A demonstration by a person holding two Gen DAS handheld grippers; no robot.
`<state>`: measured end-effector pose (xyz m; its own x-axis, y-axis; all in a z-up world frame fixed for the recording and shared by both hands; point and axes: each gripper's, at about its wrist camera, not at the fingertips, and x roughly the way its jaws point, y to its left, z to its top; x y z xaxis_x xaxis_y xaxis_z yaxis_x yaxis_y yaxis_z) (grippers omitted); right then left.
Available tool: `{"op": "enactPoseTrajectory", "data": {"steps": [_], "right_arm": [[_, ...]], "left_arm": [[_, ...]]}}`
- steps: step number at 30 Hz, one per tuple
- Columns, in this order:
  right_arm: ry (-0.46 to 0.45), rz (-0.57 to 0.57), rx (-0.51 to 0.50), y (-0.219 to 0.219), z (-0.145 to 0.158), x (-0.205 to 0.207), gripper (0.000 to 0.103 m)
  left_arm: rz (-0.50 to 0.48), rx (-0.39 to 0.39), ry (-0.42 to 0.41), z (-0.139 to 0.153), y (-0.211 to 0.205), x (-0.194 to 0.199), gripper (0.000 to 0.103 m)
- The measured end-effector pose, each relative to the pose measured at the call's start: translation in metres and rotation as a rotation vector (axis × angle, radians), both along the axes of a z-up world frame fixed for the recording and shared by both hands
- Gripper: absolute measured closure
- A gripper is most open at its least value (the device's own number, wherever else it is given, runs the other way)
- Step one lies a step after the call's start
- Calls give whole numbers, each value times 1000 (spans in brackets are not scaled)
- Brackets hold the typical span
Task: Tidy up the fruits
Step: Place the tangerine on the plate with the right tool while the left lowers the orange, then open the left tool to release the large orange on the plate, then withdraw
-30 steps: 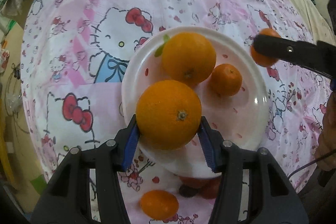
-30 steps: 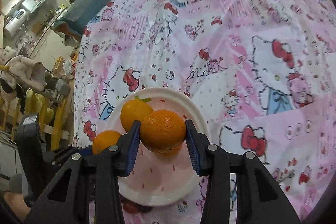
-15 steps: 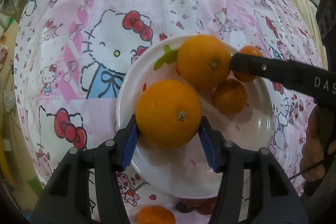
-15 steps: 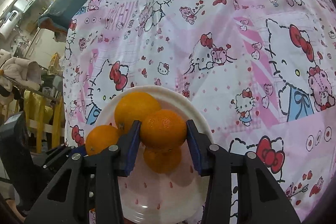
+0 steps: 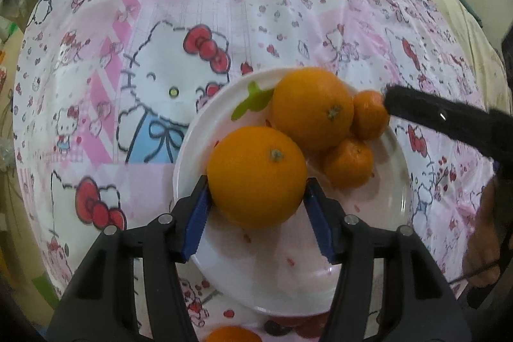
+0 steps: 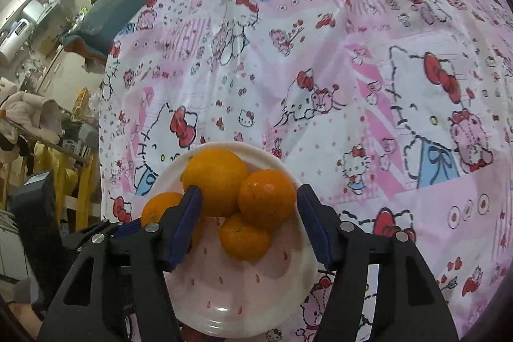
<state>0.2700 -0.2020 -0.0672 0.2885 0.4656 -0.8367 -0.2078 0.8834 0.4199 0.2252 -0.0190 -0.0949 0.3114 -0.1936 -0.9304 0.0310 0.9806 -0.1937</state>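
A white plate (image 5: 378, 249) lies on the pink cartoon-print cloth. My left gripper (image 5: 256, 213) is shut on a large orange (image 5: 256, 177), held over the plate's near left part. A second large orange (image 5: 312, 108) and two small mandarins (image 5: 348, 164) (image 5: 368, 114) rest on the plate. My right gripper (image 6: 248, 225) is open over the plate (image 6: 243, 303); the mandarin (image 6: 266, 197) between its fingers sits loose against the big orange (image 6: 214, 181) and the other mandarin (image 6: 245, 237). The orange in my left gripper (image 6: 158, 207) shows at the left.
Another orange fruit (image 5: 232, 335) and something red (image 5: 307, 327) lie on the cloth just below the plate's near edge. The right gripper's black finger (image 5: 426, 114) reaches in from the right. Beyond the cloth's left edge are clothes and furniture (image 6: 32, 117).
My right gripper has opened and left its mandarin on the plate beside the others. My left gripper, still holding the large orange, has moved further over the plate.
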Motion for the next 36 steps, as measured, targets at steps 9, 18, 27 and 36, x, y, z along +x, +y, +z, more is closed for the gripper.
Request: {"op": "enactPoseTrajectory", "data": {"steps": [9, 18, 27, 36], "right_arm": [[-12, -14, -6, -12, 12, -9, 38], [-41, 0, -12, -16, 35, -35, 36], [-78, -15, -19, -25, 51, -75, 36], [-86, -31, 10, -32, 59, -107, 36]], "left_arm": [[-1, 28, 19, 1, -7, 3, 37], [-33, 19, -37, 20, -10, -12, 21], [-6, 101, -114, 42, 3, -39, 22], [12, 100, -173, 74, 11, -69, 22]]}}
